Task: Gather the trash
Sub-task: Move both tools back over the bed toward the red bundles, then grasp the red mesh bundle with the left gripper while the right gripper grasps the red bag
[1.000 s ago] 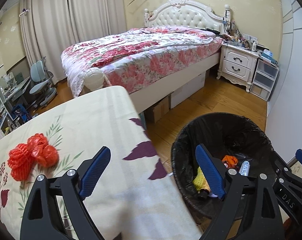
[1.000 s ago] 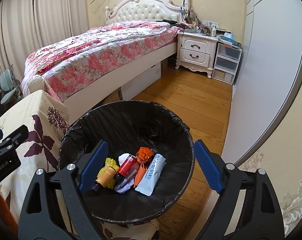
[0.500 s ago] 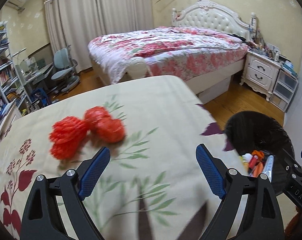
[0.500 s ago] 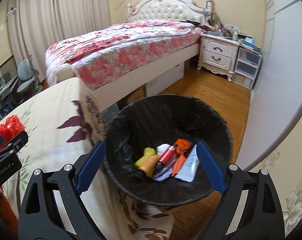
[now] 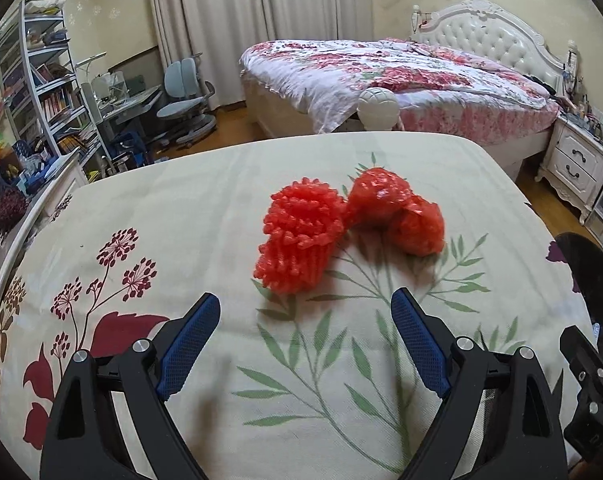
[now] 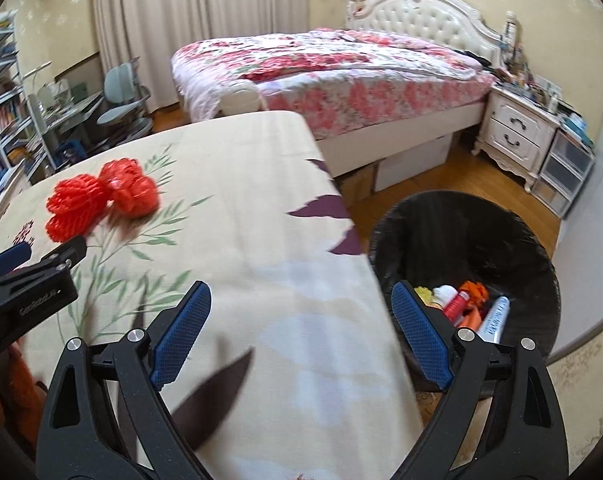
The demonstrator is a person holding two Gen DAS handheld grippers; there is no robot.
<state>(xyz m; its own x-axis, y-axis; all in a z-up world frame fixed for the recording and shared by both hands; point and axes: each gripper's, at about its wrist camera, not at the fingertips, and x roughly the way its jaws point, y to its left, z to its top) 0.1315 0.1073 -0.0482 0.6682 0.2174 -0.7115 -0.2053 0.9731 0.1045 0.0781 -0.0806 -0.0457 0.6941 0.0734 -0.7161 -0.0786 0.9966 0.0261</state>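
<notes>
Ahead of my left gripper (image 5: 305, 316): red foam-net wrap (image 5: 297, 236), rough and knobbly, w/ glossy red plastic wad (image 5: 397, 212) on a matt printed cloth (image 5: 205, 200). Right of my right gripper (image 6: 301, 312): bin (image 6: 461, 248) w/ crinkly black plastic liner. Pads (image 6: 421, 332) textured blue; floor (image 6: 453, 172) looks like smooth wood.

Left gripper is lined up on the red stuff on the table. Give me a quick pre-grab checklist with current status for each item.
1. left gripper open: ok, jaws spread wide with nothing between them.
2. Target in line: ok, the red foam netting lies straight ahead of the left fingers, not yet between them.
3. Target free of other things: not ok, the red plastic wrap touches it, so one grab may lift both or drag one.
4. right gripper out of the way: ok, open, empty, hovering over the table edge by the bin.
5. trash bin ready: ok, open top, black liner, room above the trash inside.
6. tablecloth snag risk: cannot tell.
</notes>
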